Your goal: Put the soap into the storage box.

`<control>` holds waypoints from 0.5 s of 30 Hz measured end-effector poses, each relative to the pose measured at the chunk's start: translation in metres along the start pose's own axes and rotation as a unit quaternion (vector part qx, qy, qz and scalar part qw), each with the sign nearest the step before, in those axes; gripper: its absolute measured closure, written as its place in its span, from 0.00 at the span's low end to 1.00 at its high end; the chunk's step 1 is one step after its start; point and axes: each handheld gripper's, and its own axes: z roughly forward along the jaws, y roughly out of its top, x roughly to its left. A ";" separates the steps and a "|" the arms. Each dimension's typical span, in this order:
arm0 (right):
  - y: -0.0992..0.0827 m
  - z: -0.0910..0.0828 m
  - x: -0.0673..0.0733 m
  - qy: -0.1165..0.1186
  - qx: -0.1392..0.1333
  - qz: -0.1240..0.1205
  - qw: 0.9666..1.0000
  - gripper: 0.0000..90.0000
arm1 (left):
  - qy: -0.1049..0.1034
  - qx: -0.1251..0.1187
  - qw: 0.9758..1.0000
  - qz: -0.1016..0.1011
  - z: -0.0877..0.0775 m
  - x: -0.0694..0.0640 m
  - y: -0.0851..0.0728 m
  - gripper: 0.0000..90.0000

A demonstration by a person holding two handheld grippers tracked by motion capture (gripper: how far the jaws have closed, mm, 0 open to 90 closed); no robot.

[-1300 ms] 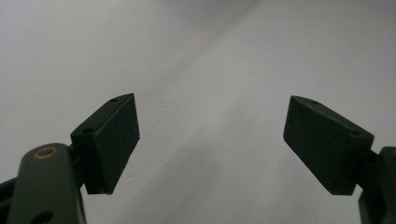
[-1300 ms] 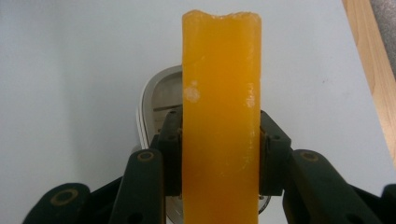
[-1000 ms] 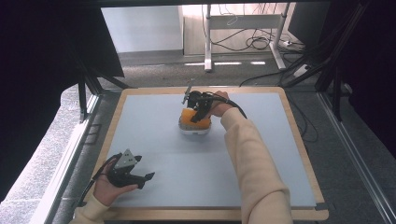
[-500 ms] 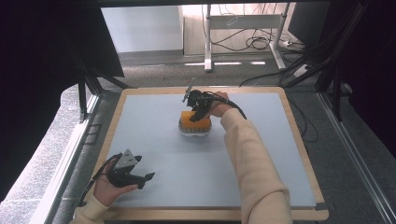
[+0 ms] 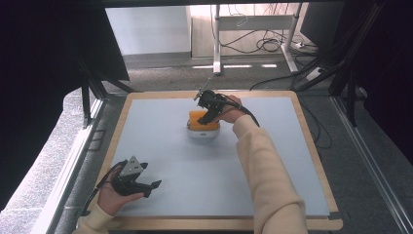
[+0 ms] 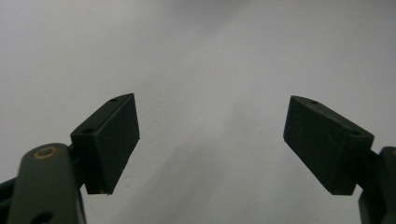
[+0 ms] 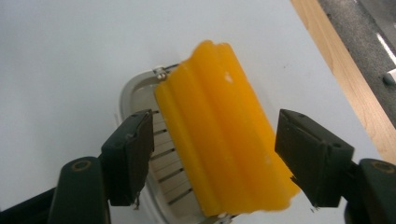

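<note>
1. Over the white slicer [image 5: 203, 130] near the middle of the table [image 5: 160, 146], the right gripper [image 5: 210, 113] has just been opening; its pads stand clear on either side of the orange block [image 7: 219, 140].
2. On that slicer's wires lies the orange block.
3. Well apart from the slicer, near the table's front edge, the left gripper [image 5: 146, 184] stands wide open, holding nothing.

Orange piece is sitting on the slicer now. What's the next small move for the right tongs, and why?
Probably lift the right tongs straight away. Their jaws have just been opening and stand clear of the orange piece, which lies on the white slicer.
</note>
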 end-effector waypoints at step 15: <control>-0.047 -0.037 0.003 -0.025 -0.073 0.101 0.992 0.25 | -0.002 -0.010 1.000 -0.005 -0.002 -0.002 0.001 0.20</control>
